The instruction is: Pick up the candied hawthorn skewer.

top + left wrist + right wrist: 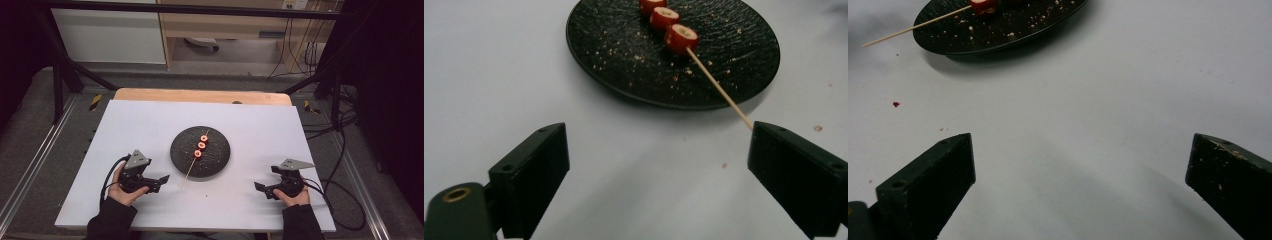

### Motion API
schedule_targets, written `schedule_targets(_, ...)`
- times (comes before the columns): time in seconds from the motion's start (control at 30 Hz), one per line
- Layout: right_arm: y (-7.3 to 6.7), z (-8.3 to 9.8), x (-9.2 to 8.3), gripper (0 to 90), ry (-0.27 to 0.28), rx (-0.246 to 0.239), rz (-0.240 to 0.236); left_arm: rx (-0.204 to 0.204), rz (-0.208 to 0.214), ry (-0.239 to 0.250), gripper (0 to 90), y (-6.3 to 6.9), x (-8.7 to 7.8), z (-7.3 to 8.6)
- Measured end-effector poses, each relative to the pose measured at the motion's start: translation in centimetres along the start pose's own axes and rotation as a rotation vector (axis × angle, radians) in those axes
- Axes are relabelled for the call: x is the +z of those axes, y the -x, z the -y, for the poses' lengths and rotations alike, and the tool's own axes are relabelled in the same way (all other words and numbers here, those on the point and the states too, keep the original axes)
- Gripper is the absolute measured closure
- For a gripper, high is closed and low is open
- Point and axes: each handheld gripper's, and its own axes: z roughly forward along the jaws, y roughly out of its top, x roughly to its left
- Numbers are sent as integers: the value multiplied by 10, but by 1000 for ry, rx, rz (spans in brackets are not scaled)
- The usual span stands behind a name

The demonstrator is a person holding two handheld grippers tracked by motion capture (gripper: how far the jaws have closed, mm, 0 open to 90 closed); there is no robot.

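1. The left black two-jaw tool [161, 182] is held in the person's left hand [121, 190] near the front left of the white flat surface [125, 130]. Its jaws are spread wide and nothing is held between them.
2. In the left gripper view, the bare end of the thin wooden skewer [719, 89] is seen just beside the tip of the right-hand jaw; whether they touch cannot be told.
3. The skewer, threaded with three red round fruit slices [201, 145], is laid across the round black textured plate [182, 155] at the middle of the surface, with its bare end reaching past the plate's near rim.
4. Crumbs are scattered over the plate.
5. The right black two-jaw tool [261, 188] is held well apart from the plate at the front right, jaws wide and empty.
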Motion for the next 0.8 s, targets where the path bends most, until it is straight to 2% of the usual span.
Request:
schedule_targets(0.03, 0, 0, 0, 6, 0, 1, 0, -4, 0, -10, 104, 4, 5, -7)
schedule_targets(0.13, 0, 0, 1, 6, -3, -2, -1, 3, -5, -20, 127, 8, 11, -14)
schedule_targets(0.17, 0, 0, 1, 6, -2, -1, -1, 1, -7, -33, 136, 12, 18, -20)
schedule_targets(0.37, 0, 0, 1, 6, -5, -1, -1, 0, -3, -53, 208, 21, 35, -34)
schedule_targets(0.47, -1, 0, 2, 6, -6, 0, -2, 8, -5, -79, 259, 27, 46, -41)
schedule_targets(0.6, -1, 0, 2, 6, -4, 1, -2, -5, -16, -105, 330, 32, 61, -49)
schedule_targets(0.63, -1, 0, 1, 6, 0, 2, -3, -6, -18, -117, 394, 33, 64, -50)
schedule_targets(0.73, -1, 0, 2, 6, 0, 2, -4, -6, -35, -137, 424, 37, 73, -53)
schedule_targets(0.8, -1, 0, 2, 6, -4, 0, -4, -6, -41, -157, 476, 40, 79, -54)
